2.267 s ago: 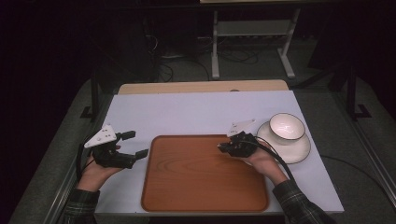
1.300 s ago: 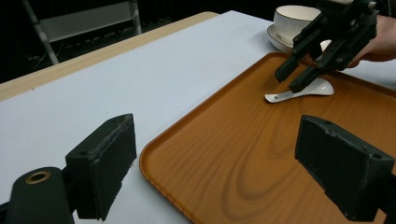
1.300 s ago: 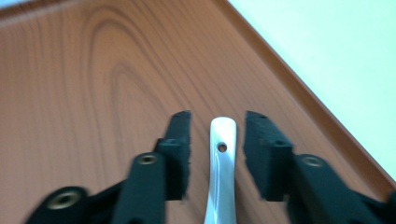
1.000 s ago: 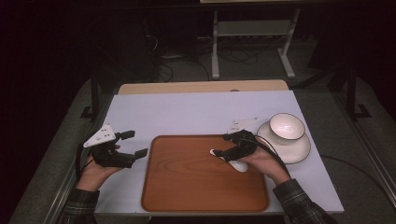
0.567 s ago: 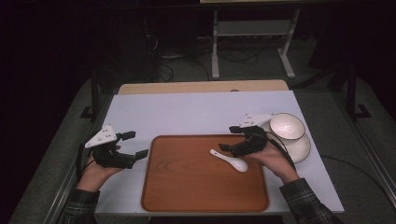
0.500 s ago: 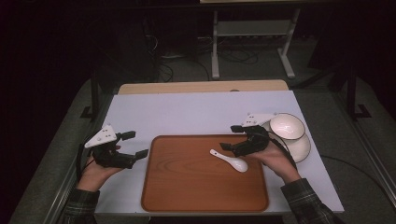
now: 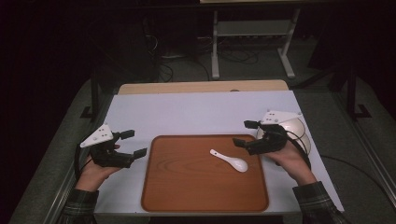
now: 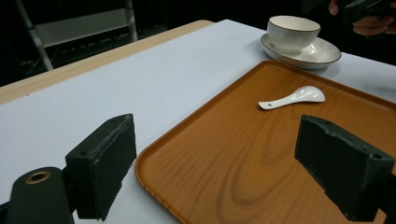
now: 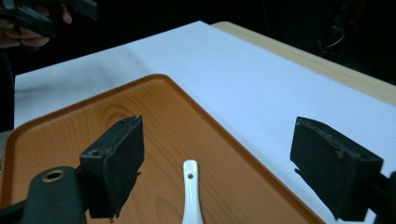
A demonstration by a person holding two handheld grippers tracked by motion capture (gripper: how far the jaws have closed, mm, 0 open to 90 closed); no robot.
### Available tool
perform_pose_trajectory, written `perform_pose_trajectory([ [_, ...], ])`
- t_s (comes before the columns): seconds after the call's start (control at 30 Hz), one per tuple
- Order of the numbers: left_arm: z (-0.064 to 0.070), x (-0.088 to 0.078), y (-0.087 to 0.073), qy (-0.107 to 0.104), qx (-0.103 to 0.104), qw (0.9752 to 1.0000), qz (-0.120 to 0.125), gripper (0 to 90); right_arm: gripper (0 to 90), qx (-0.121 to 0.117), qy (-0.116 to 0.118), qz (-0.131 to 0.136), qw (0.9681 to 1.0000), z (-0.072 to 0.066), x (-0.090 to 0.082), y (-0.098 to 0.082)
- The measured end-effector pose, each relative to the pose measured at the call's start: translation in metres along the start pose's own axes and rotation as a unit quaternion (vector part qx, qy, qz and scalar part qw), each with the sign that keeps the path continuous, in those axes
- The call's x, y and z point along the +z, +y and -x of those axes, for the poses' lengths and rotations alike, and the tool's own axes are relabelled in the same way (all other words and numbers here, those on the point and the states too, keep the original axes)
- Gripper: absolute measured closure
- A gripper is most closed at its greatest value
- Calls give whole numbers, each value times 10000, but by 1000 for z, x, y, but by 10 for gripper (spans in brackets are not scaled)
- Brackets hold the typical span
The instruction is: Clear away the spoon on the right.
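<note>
A white ceramic spoon point(image 7: 229, 160) lies loose on the brown wooden tray point(image 7: 187, 191), right of its middle, with the handle pointing up-left. My right gripper point(image 7: 243, 133) hovers open just past the tray's right edge, above and right of the spoon, and nothing is between its jaws. In the right gripper view the spoon's handle point(image 9: 190, 186) shows low between the open jaws. My left gripper point(image 7: 134, 143) rests open left of the tray and holds nothing. From the left gripper view the spoon point(image 8: 292, 98) lies far off on the tray point(image 8: 224, 154).
A white bowl point(image 7: 299, 128) stands on a white plate point(image 7: 306, 145) right of the tray, just behind my right hand; both also appear in the left gripper view, bowl point(image 8: 293, 30) on plate point(image 8: 324, 52). The white tabletop point(image 7: 196, 112) lies beyond the tray, a wooden strip along its far edge.
The right gripper left the spoon lying on the tray, then drew back to the right and upward toward the bowl. The left gripper kept still.
</note>
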State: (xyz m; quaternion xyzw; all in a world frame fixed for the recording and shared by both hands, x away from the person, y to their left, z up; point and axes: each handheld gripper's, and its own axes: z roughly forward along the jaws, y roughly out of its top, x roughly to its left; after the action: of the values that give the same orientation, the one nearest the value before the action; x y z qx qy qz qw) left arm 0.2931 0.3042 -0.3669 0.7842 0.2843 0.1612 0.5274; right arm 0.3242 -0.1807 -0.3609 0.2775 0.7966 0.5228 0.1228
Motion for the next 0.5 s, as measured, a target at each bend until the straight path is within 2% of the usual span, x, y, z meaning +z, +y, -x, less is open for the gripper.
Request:
perform_pose_trajectory([
  [0.5, 4, -4, 3, -30, 2, 9999, 138, 120, 166, 178, -269, 468, 9984, 5, -56, -8],
])
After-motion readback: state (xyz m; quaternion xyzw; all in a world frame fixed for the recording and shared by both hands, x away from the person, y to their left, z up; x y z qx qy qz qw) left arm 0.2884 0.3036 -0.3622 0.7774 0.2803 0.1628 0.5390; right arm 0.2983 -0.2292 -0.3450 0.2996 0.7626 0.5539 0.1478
